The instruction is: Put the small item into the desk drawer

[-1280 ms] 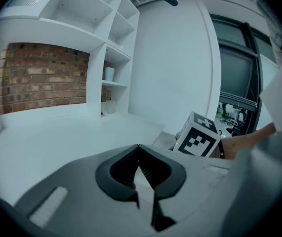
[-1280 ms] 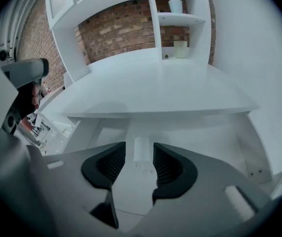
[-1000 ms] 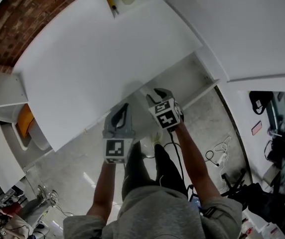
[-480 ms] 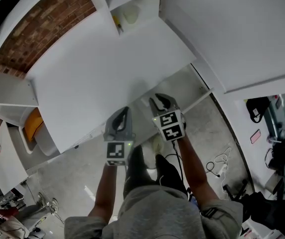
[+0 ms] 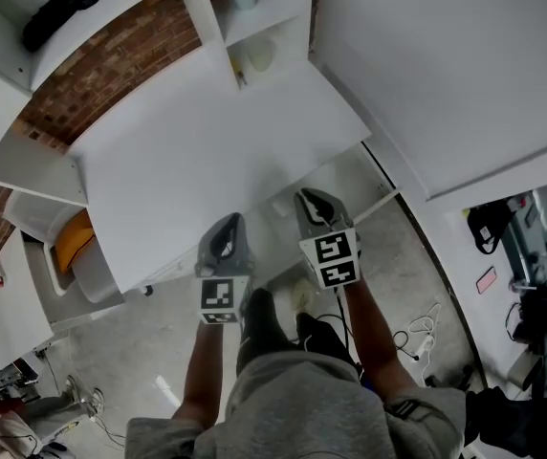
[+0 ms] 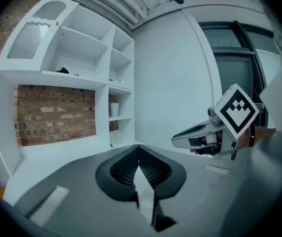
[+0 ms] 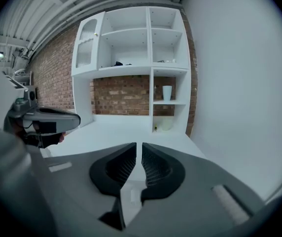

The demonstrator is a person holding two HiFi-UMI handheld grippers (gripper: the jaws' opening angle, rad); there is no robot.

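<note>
Hovering over desk [image 5: 187, 161] | left claw [image 6: 138, 148] clenched, empty | right claw [image 7: 139, 145] closing, nearly clenched, empty

Forearms reach forward side by side. The left gripper [image 5: 229, 222] is closed and empty. The right gripper [image 5: 310, 198] has just been closing to an empty slit.

White shelving [image 7: 148, 48] stands against a brick wall [image 7: 121, 95]; the pale floor [image 5: 130, 352] looks like concrete

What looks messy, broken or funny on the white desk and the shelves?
Nothing stands out. The white desk has a bare top, the cup stands upright on its shelf, and nothing looks spilled, tipped over or broken.
</note>
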